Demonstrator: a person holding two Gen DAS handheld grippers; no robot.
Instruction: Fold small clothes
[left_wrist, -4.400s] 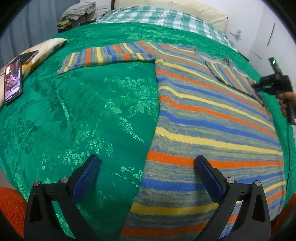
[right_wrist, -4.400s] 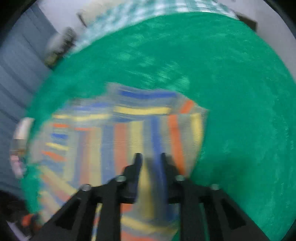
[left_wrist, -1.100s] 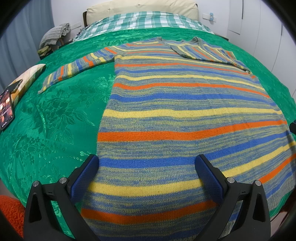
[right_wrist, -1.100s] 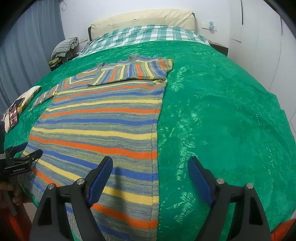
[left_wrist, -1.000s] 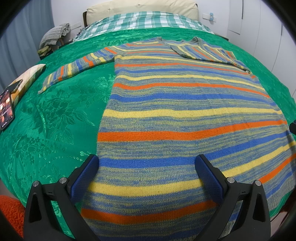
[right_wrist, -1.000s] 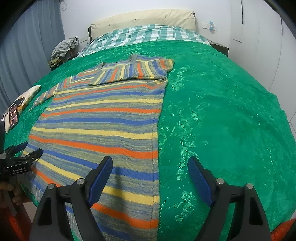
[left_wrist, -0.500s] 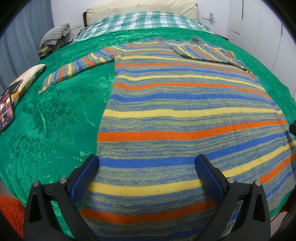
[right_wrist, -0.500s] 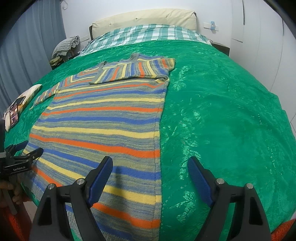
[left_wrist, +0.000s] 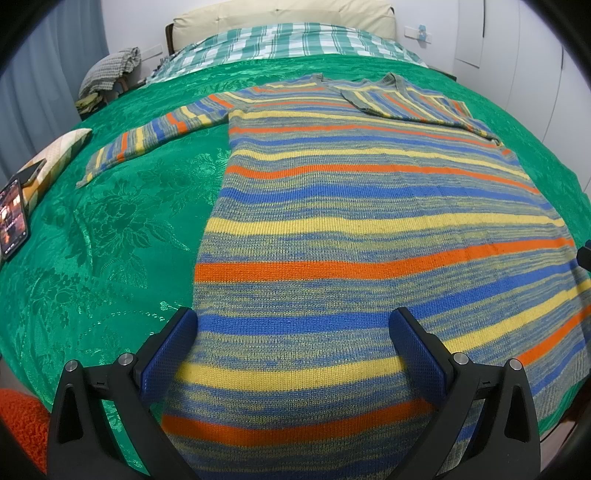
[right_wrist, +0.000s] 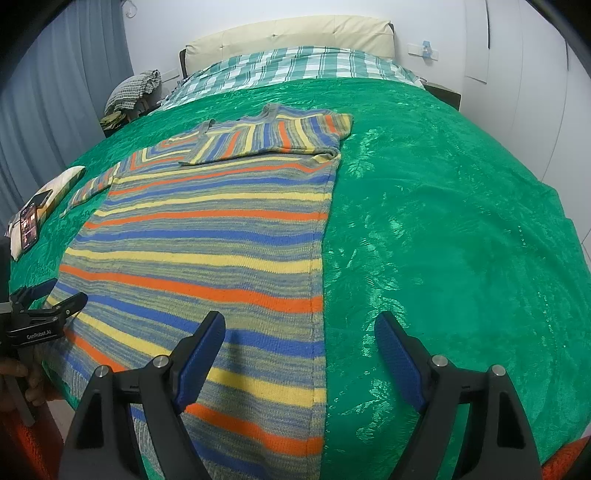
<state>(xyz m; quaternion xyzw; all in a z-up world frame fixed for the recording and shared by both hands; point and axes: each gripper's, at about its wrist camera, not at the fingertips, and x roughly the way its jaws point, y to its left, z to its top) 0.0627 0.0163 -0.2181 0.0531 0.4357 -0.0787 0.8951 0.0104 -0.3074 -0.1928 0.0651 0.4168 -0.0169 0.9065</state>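
A knitted sweater (left_wrist: 362, 206) with orange, blue and yellow stripes lies flat on a green bedspread (left_wrist: 96, 229). Its right sleeve (right_wrist: 273, 142) is folded across the chest; its left sleeve (left_wrist: 155, 136) stretches out to the left. My left gripper (left_wrist: 291, 328) hovers open above the hem near the sweater's left edge, nothing between its blue pads. My right gripper (right_wrist: 299, 332) is open over the sweater's (right_wrist: 207, 236) right side edge, empty. In the right wrist view the left gripper (right_wrist: 51, 295) shows at the far left, open, held by a hand (right_wrist: 22, 373).
A phone (left_wrist: 13, 218) lies at the bed's left edge beside a pale cushion (left_wrist: 59, 157). A checked green blanket (left_wrist: 291, 40) and a cream headboard (right_wrist: 291, 35) sit at the far end. White wardrobe doors (right_wrist: 528, 74) stand on the right. Bare green bedspread (right_wrist: 454, 236) extends right of the sweater.
Several seconds ago the right gripper, shut on the right sleeve, carried it across the chest; it has let go and drawn back to the hem. Over the last second nothing moved.
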